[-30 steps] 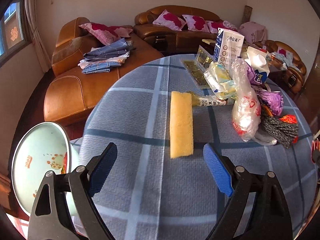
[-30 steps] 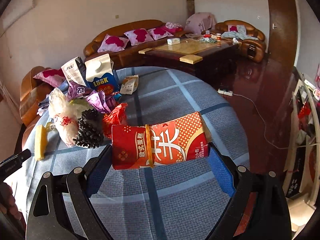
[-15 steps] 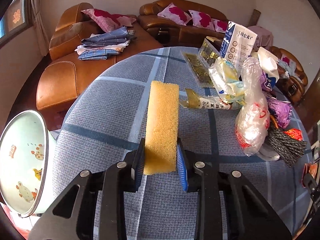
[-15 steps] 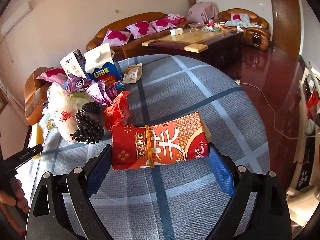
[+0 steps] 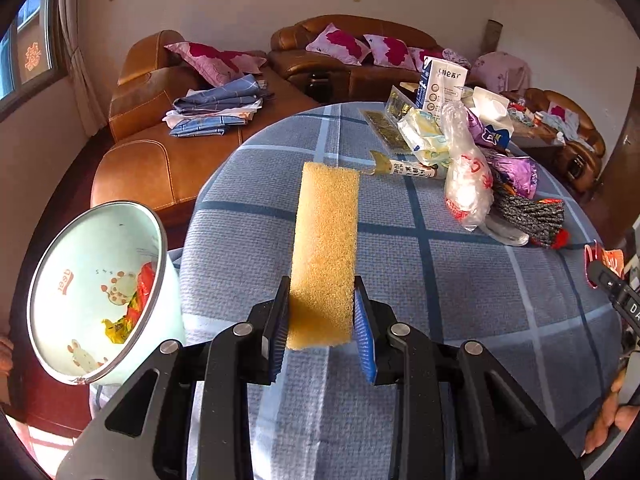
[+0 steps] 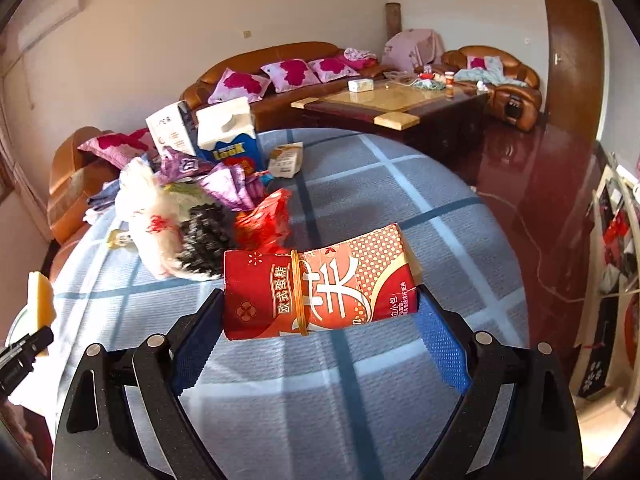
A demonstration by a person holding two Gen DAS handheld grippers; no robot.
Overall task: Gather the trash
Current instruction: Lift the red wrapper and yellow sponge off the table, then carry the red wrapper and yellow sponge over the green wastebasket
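My left gripper (image 5: pixel 320 332) has its jaws closed on the yellow sponge (image 5: pixel 325 248). The blue pads press on both long sides of its near end, and the rest of the sponge sticks out forward above the bench (image 5: pixel 480 300), which is covered with a blue checked cloth. To the left of the bench edge I see the pale green bin (image 5: pixel 60 280), tilted toward the camera, with some red and yellow wrappers (image 5: pixel 134 304) lying inside.

My right gripper (image 6: pixel 320 320) holds the red snack box (image 6: pixel 320 288) across its length. Both pads touch the two ends of the box, so the jaws are gripping it, and a rubber band goes around its middle.

Behind the box, on the bench, the remaining trash lies in one heap: a white plastic bag (image 6: pixel 148 216), a dark knitted piece (image 6: pixel 204 236), a red wrapper (image 6: pixel 264 220), a purple wrapper (image 6: pixel 228 184), a blue milk carton (image 6: pixel 230 140) and a white carton (image 6: pixel 168 132) standing upright. A small paper box (image 6: pixel 286 158) lies just beside the blue carton.

In the right wrist view the sponge appears at the far left edge.
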